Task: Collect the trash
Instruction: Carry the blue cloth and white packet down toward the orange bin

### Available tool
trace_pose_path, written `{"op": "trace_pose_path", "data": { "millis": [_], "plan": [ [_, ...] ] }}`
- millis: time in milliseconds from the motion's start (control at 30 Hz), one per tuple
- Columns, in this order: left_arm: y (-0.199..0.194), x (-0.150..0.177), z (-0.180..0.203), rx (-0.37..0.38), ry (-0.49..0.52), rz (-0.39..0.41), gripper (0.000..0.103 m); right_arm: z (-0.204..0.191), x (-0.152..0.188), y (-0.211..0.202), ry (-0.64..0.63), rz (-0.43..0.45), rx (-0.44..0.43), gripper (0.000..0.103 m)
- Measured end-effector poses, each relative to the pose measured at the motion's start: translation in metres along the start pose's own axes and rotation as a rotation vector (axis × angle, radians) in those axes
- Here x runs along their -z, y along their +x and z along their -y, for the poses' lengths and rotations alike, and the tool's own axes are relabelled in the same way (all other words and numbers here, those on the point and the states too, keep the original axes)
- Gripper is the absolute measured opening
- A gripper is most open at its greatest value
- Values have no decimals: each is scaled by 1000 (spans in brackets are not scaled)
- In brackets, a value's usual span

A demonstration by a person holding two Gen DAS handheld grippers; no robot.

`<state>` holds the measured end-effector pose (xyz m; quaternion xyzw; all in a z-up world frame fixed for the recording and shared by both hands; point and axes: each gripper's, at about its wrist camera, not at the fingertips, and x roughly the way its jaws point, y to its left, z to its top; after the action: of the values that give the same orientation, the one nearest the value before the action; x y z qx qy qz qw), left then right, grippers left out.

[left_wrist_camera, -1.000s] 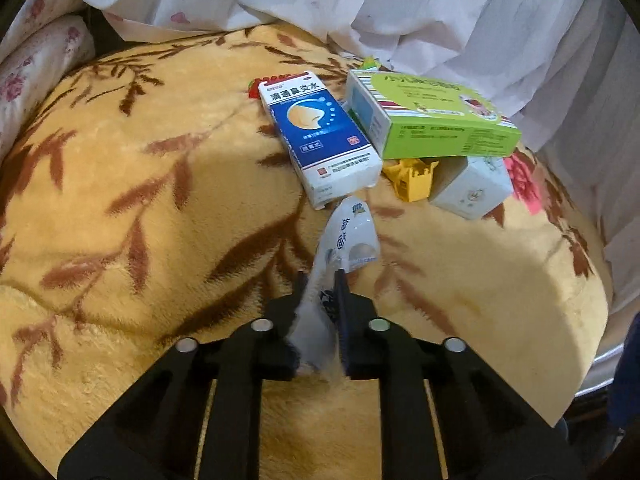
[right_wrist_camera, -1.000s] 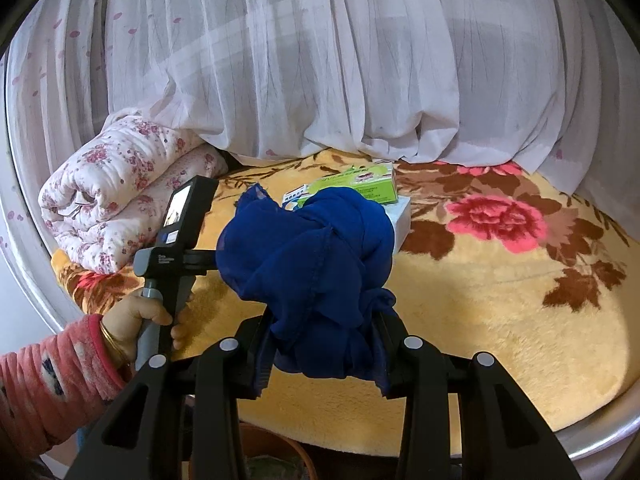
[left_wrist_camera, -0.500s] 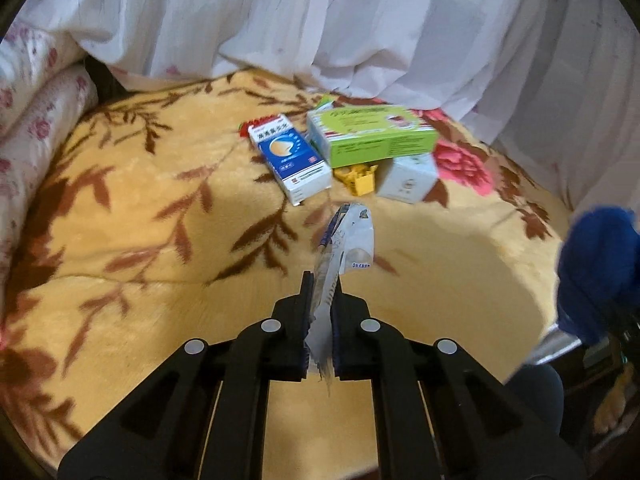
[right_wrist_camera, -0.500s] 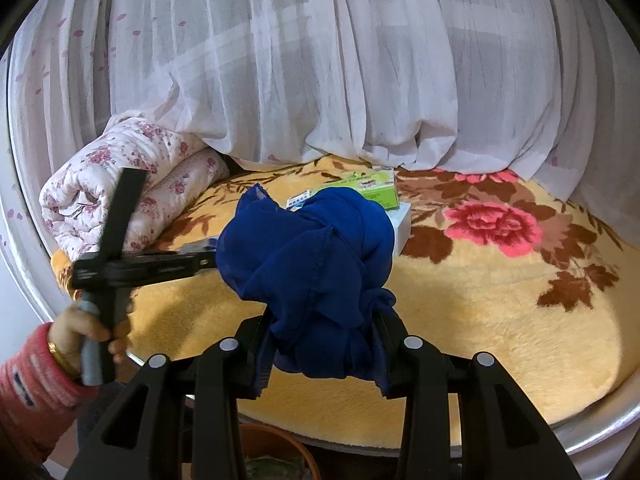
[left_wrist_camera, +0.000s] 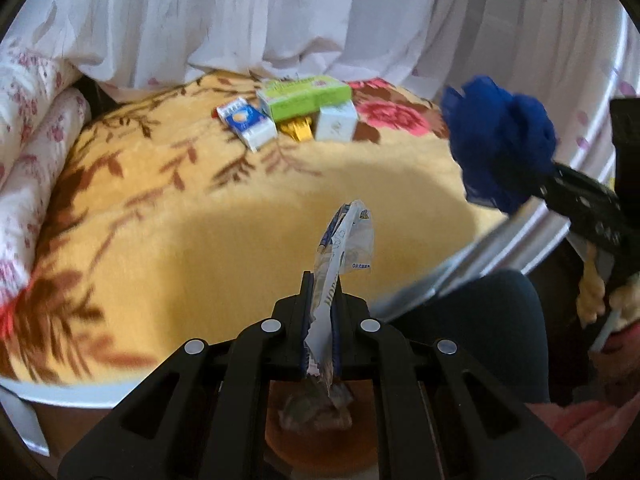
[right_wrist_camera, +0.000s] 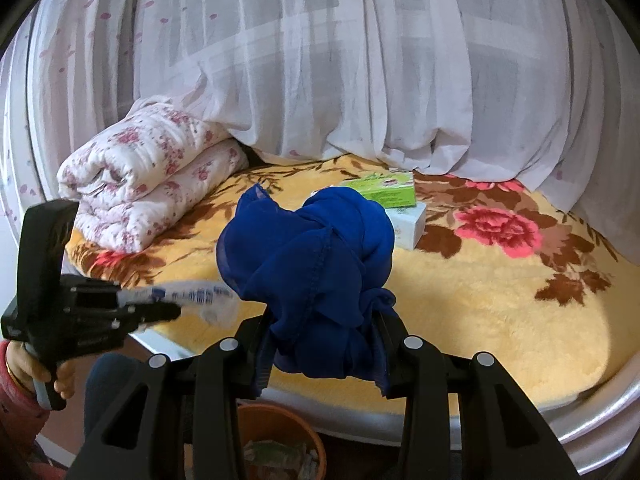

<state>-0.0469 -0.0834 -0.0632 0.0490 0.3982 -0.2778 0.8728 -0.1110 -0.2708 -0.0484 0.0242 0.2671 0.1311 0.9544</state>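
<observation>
left claw (left_wrist_camera: 320,312) clamped on wrapper (left_wrist_camera: 344,248), long axis pointing forward-up, now off the bed (left_wrist_camera: 200,240) over brown bin (right_wrist_camera: 276,420) | right claw (right_wrist_camera: 320,344) clamped on blue cloth (right_wrist_camera: 312,248), unchanged

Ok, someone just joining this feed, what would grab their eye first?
Probably the bunched blue cloth filling the middle of the right wrist view, clamped in the right gripper. Next, the crumpled white wrapper pinched in the left gripper at the bed's near edge, above an orange bin. Farther back, boxes cluster on the yellow floral blanket.
</observation>
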Motion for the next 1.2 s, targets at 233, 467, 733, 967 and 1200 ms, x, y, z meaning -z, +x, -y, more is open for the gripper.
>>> {"op": "trace_pose_path", "data": {
  "millis": [233,467,733,967,1200],
  "plan": [
    [4,48,3,27,-34,-80,7,-25,28,0,-50,-78,-33,39],
    [22,81,-3,30,-71,-171,7,-46,67,18,-77,-209,-81,39],
    [60,116,-3,35,-106,-316,7,-58,104,46,-90,-357,-113,39],
    [93,140,-13,28,-180,-435,7,-62,134,77,-85,-501,-141,39],
    [115,161,-19,34,-228,-524,7,-65,150,100,-99,-587,-158,39]
  ]
}}
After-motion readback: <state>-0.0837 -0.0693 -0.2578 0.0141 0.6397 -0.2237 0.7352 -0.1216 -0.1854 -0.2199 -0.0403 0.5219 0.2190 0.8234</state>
